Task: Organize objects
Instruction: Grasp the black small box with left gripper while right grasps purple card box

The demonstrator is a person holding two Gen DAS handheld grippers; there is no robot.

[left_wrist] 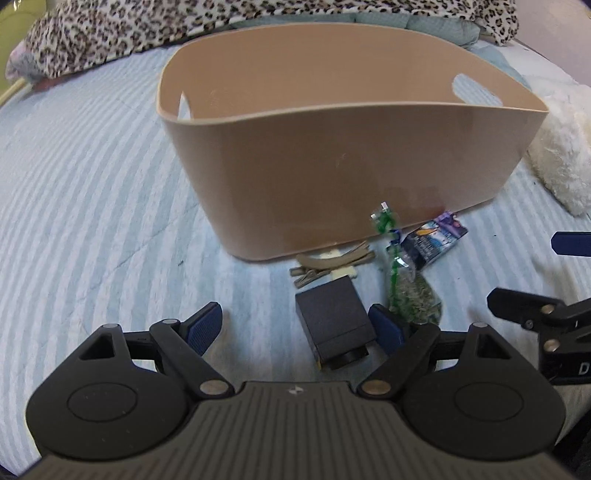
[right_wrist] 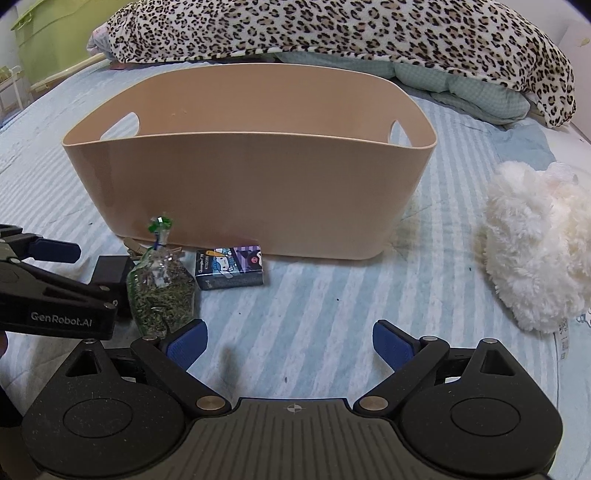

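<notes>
A tan plastic basket (left_wrist: 332, 177) with handle holes stands on the striped bed; it also shows in the right wrist view (right_wrist: 251, 192). In front of it lie a black box (left_wrist: 332, 317), tan hair clips (left_wrist: 332, 264), a clear bag of green bits (left_wrist: 413, 295) tied with green ribbon, and a cartoon-printed small box (left_wrist: 436, 238). My left gripper (left_wrist: 297, 326) is open, with the black box between its fingers near the right pad. My right gripper (right_wrist: 290, 343) is open and empty over bare sheet, right of the bag (right_wrist: 160, 291) and the printed box (right_wrist: 231, 267).
A white fluffy toy (right_wrist: 535, 251) lies to the right of the basket. A leopard-print blanket (right_wrist: 351, 33) and a green quilt (right_wrist: 461, 88) are piled behind it. The left gripper's body (right_wrist: 55, 295) reaches in at the left of the right wrist view.
</notes>
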